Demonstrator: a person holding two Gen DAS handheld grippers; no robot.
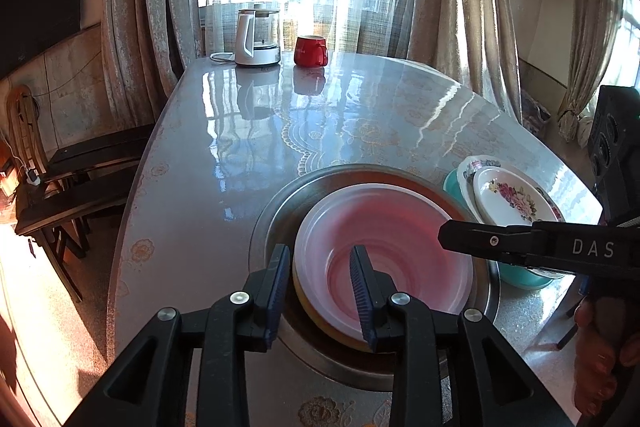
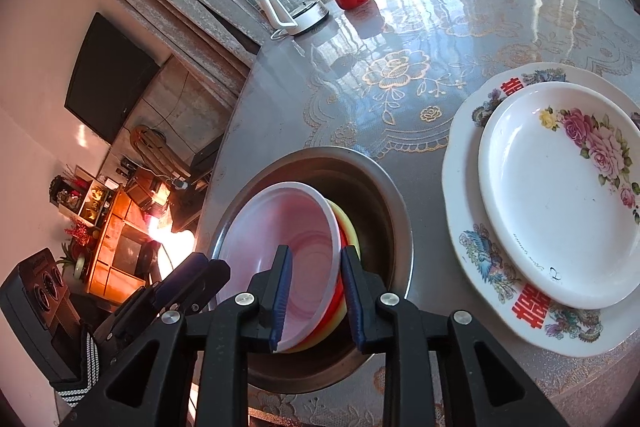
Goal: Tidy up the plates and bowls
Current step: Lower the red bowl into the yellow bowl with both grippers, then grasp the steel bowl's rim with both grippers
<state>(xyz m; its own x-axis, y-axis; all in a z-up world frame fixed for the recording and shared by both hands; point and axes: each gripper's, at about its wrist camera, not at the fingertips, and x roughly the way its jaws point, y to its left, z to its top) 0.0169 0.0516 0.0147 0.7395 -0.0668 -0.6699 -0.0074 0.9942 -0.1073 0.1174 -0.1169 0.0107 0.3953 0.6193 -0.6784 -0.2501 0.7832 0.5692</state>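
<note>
A pink bowl (image 1: 384,251) sits nested on a yellow bowl (image 1: 320,327) inside a large steel bowl (image 1: 276,219). My left gripper (image 1: 322,299) is open, its jaws straddling the pink bowl's near rim. My right gripper (image 2: 316,301) is open too, its jaws on either side of the pink bowl's (image 2: 280,239) and yellow bowl's (image 2: 348,227) rims; it also shows in the left wrist view (image 1: 444,239). To the right, a rose-patterned plate (image 2: 560,203) lies on a larger plate (image 2: 464,227) with birds and red characters, over a teal bowl (image 1: 520,277).
At the table's far end stand a white kettle (image 1: 258,39) and a red mug (image 1: 311,51). Dark chairs (image 1: 80,179) stand at the table's left side. The glossy flowered tabletop (image 1: 360,119) stretches between the bowls and the kettle.
</note>
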